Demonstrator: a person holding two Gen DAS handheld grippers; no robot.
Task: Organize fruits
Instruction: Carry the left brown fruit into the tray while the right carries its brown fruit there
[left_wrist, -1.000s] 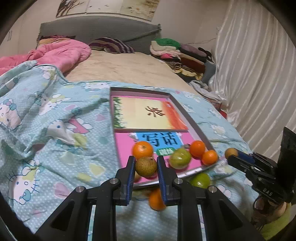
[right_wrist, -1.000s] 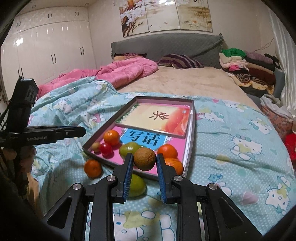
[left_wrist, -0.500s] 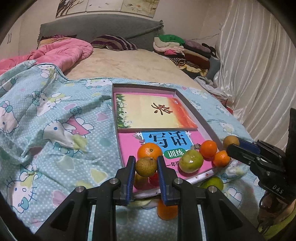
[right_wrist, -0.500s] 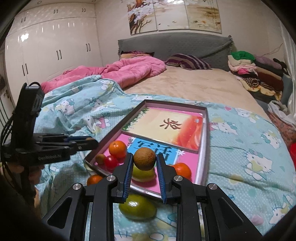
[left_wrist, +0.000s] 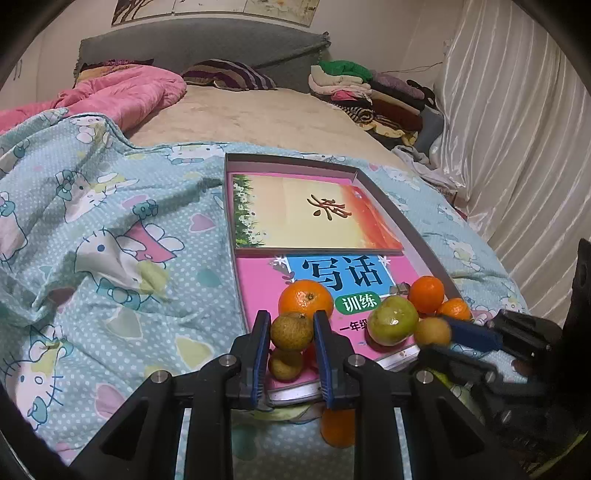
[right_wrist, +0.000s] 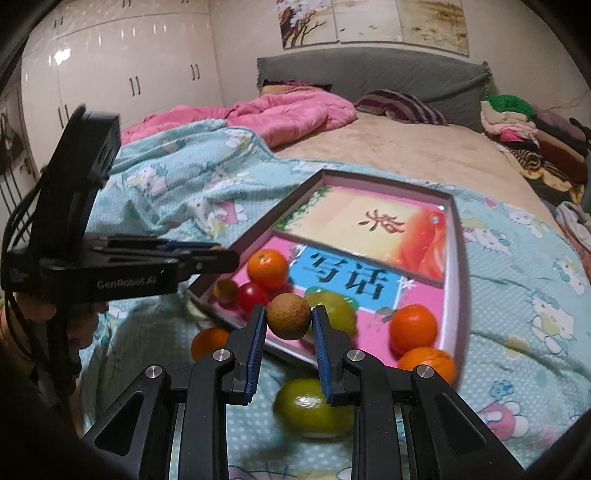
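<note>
My left gripper (left_wrist: 291, 334) is shut on a small brown-green fruit (left_wrist: 291, 331), held over the near left corner of a shallow tray (left_wrist: 291, 161) lined with pink books. My right gripper (right_wrist: 289, 321) is shut on a round brown fruit (right_wrist: 289, 320) above the tray's near edge; it also shows in the left wrist view (left_wrist: 432, 331). In the tray lie oranges (left_wrist: 306, 298) (left_wrist: 426, 294), a green fruit (left_wrist: 392, 319), a red fruit (right_wrist: 252, 296) and a small brown fruit (left_wrist: 285, 363). On the quilt before the tray lie an orange (right_wrist: 209, 342) and a green fruit (right_wrist: 313, 408).
The tray rests on a blue cartoon-print quilt (left_wrist: 110, 236) on a bed. A pink duvet (left_wrist: 122, 92) and a striped pillow (left_wrist: 229, 75) lie at the head. Folded clothes (left_wrist: 351, 79) are stacked far right, beside a white curtain (left_wrist: 517, 129). White wardrobes (right_wrist: 110, 74) stand at left.
Both grippers, each still holding its fruit, have moved in over the tray's near edge. The right gripper has come closer to the left one.
</note>
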